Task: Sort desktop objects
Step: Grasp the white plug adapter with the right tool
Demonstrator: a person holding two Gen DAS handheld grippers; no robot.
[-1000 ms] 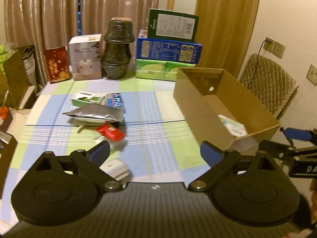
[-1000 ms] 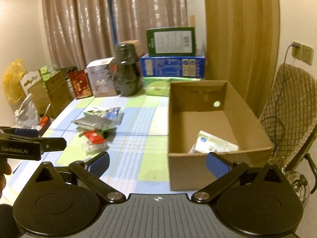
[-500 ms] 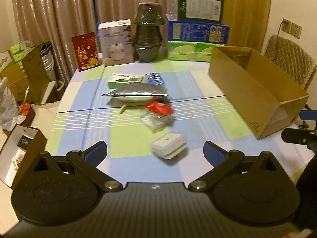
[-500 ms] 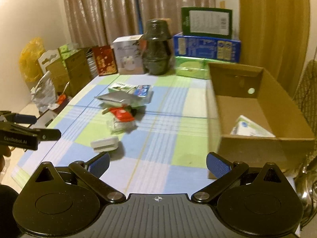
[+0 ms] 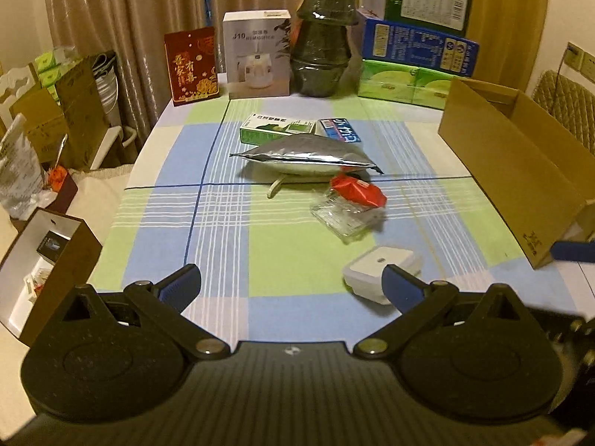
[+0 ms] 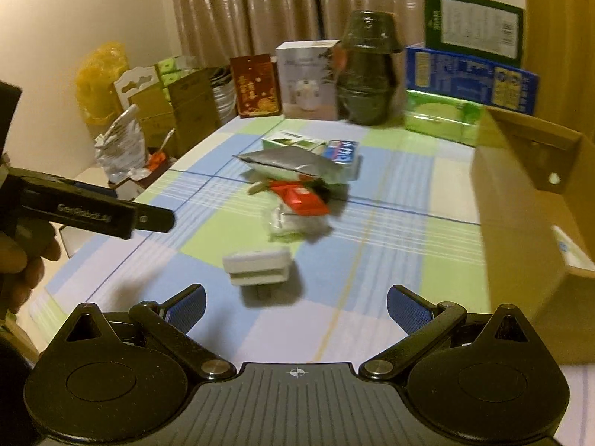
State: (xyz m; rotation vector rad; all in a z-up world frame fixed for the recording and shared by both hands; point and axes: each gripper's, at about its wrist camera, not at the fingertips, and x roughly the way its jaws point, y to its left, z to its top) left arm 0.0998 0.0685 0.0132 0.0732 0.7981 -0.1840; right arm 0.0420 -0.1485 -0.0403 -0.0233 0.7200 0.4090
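Note:
Loose items lie on the checked tablecloth (image 5: 230, 245): a small white case (image 5: 379, 265) (image 6: 258, 265) nearest me, a clear packet (image 5: 344, 215), a red packet (image 5: 359, 189) (image 6: 299, 195), a silver foil pouch (image 5: 305, 154) (image 6: 290, 161), a green box (image 5: 280, 130) and a blue pack (image 5: 340, 130). An open cardboard box (image 5: 520, 163) (image 6: 528, 208) stands at the right. My left gripper (image 5: 292, 284) is open and empty, its right finger beside the white case. My right gripper (image 6: 295, 304) is open and empty, just short of the case.
Boxes and a dark wrapped pot (image 5: 323, 41) line the table's far edge. Cartons and bags (image 5: 55, 111) crowd the floor at the left. A quilted chair (image 5: 565, 100) stands behind the cardboard box. The left gripper's finger (image 6: 93, 215) juts in at the right wrist view's left.
Both grippers have swung left, away from the cardboard box and toward the loose items. The white case now lies close in front of both. Both stay open.

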